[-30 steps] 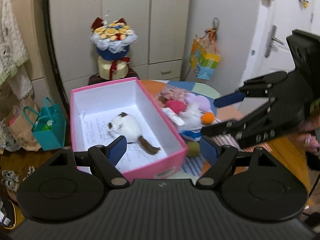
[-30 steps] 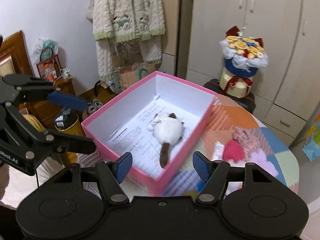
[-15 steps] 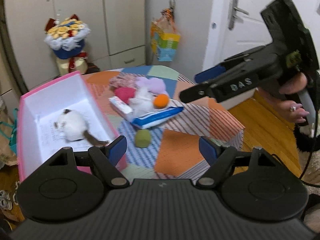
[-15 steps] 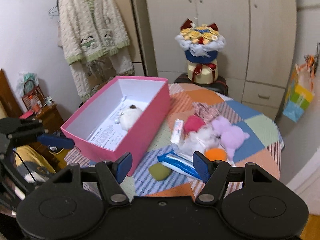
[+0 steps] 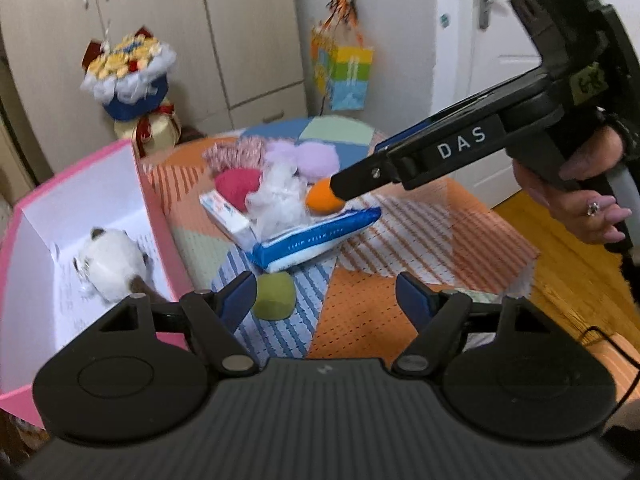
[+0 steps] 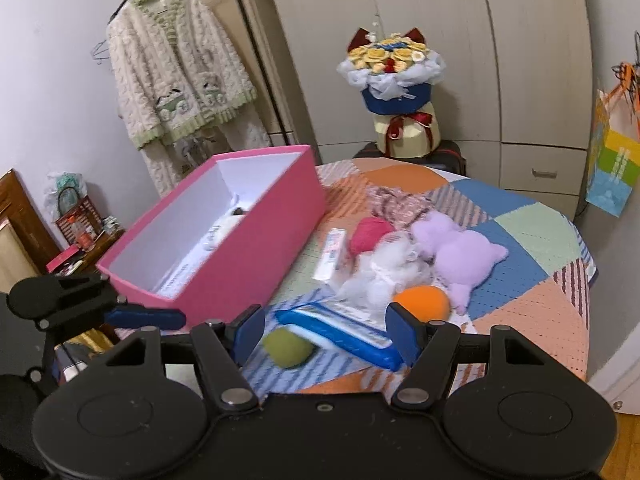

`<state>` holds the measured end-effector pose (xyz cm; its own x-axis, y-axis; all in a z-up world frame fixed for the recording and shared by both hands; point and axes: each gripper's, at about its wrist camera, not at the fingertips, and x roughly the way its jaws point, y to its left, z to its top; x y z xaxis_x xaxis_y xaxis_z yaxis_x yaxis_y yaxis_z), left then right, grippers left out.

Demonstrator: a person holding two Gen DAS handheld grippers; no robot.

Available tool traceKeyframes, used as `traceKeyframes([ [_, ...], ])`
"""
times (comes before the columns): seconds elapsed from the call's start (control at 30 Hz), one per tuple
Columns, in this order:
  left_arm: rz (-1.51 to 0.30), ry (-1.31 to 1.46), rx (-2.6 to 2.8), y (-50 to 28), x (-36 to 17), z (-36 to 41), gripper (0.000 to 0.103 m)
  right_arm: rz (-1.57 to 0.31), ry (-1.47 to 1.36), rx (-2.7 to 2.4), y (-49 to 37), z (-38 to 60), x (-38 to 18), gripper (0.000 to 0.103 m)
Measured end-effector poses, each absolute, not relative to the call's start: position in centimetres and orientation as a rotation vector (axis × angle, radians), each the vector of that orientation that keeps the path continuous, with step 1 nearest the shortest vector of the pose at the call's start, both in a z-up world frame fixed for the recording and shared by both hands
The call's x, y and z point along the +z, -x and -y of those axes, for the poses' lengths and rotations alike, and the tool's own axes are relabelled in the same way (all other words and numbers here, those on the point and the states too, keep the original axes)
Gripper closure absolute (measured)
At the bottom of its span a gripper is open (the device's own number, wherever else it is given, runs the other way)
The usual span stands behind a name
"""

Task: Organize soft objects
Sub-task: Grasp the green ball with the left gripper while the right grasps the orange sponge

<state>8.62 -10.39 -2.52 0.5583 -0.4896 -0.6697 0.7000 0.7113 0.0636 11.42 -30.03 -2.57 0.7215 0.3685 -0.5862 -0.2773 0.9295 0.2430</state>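
Note:
A pink box (image 5: 154, 216) stands at the table's left with a white plush cat (image 5: 112, 264) inside. Beside it lie a green ball (image 5: 275, 296), a blue pack (image 5: 316, 240), an orange ball (image 6: 422, 300), white fluff (image 6: 384, 272), a red plush (image 6: 370, 234) and a purple plush (image 6: 460, 248). My left gripper (image 5: 326, 295) hovers over the green ball; its jaws are closing and grip nothing. My right gripper (image 6: 326, 330) hangs open and empty above the ball and pack. In the left wrist view, a hand holds the right gripper (image 5: 360, 168) near the orange ball (image 5: 320, 200).
A flower bouquet (image 6: 390, 76) stands behind the table, and a coloured gift bag (image 5: 344, 76) hangs on the cupboard. A cardigan (image 6: 180, 80) hangs at the left wall. The patchwork cloth (image 5: 420, 240) drops off at the right to a wooden floor (image 5: 568, 264).
Both views have swung from the pink box to the toy pile and come lower. The right gripper now reaches over the orange ball. The left jaws stand slightly narrower.

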Motion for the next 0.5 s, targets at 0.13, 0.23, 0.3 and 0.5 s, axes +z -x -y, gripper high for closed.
traceKeyframes([
  [0.13, -0.711, -0.295, -0.677, -9.9, -4.5, 11.8, 0.039, -0.654, -0.140, 0.341, -12.7, 31.2, -4.3, 0.031],
  [0.23, -0.700, -0.297, -0.631, -10.6, -5.8, 12.5, 0.039, -0.646, -0.165, 0.342, -13.9, 32.0, -5.2, 0.031],
  [0.3, -0.698, -0.307, -0.595, -11.0, -6.6, 12.9, 0.039, -0.647, -0.171, 0.332, -14.5, 32.5, -5.9, 0.031],
  [0.5, -0.646, -0.328, -0.499, -11.4, -8.0, 13.5, 0.042, -0.660, -0.167, 0.315, -16.2, 32.9, -7.8, 0.031],
])
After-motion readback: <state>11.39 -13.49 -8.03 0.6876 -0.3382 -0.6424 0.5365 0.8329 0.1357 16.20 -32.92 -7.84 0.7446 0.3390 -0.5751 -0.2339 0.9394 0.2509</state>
